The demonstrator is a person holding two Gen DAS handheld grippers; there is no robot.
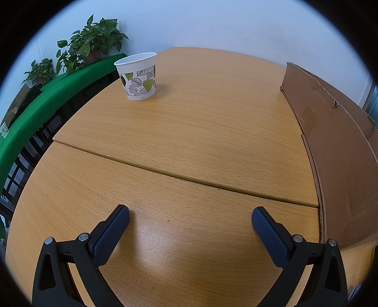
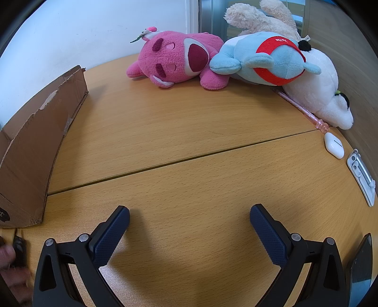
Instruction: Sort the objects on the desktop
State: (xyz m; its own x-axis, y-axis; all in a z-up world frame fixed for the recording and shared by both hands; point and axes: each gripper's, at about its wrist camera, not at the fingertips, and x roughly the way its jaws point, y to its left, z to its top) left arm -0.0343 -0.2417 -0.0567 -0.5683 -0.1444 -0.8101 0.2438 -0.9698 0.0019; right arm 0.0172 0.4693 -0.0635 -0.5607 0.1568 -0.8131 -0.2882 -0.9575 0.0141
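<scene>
The wooden counter (image 1: 189, 132) fills both views, made of two panels that meet at a seam running across it. A brown cardboard box (image 1: 342, 170) stands on it, its torn wall rising along the right edge of the left wrist view and the left edge of the right wrist view, so it sits between the two claws. At the back of the counter in the right wrist view lies a heap of soft toys: a pink plush (image 2: 174, 59) on its side, a blue plush with a red band (image 2: 267, 59) touching it and leaning over a white plush (image 2: 323, 94), and a cream plush (image 2: 259, 19) behind them. The left claw (image 1: 190, 218) hovers low over bare wood with its jaws spread wide and nothing between them; the right claw (image 2: 189, 217) is likewise released and empty. A paper cup printed with leaves (image 1: 138, 75) stands upright far back on the left side of the counter, well apart from the box. Along the right edge in the right wrist view are a dark phone (image 2: 360, 264), a grey-white flat gadget (image 2: 361, 174), a pink pen (image 2: 300, 107) lying against the white plush, and a white earbud case (image 2: 333, 144) just beside the pen's tip.
</scene>
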